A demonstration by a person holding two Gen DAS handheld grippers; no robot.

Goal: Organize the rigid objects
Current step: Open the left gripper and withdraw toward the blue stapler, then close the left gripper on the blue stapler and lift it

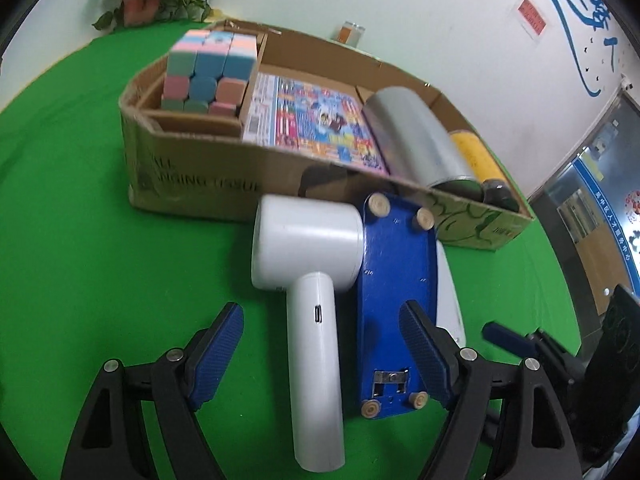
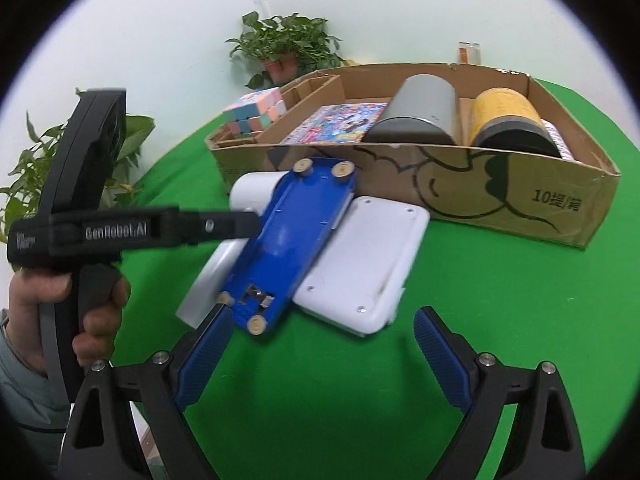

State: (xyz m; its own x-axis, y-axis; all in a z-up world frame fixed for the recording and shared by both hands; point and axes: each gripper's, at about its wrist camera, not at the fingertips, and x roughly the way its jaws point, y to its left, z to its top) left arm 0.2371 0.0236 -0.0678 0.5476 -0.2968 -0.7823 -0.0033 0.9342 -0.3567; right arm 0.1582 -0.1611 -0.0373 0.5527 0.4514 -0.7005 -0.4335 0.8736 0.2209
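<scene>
A white handheld device [image 1: 312, 300] with a barrel head and long handle lies on the green table [image 1: 100, 260]. A blue toy base with wooden wheels [image 1: 394, 300] leans against it, upside down, over a flat white device [image 2: 360, 260]. My left gripper [image 1: 322, 356] is open, its fingers on either side of the white handle and the blue base. My right gripper [image 2: 324, 356] is open, just in front of the blue base [image 2: 288, 240] and the flat white device. The left gripper's body [image 2: 100, 232] shows in the right wrist view, held by a hand.
A cardboard box [image 1: 208, 184] stands behind the objects. It holds a pastel puzzle cube [image 1: 208, 76], a colourful book [image 1: 316, 120], a silver cylinder [image 1: 416, 136] and a yellow can [image 2: 508, 120]. Potted plants [image 2: 284, 48] stand at the table's far edge.
</scene>
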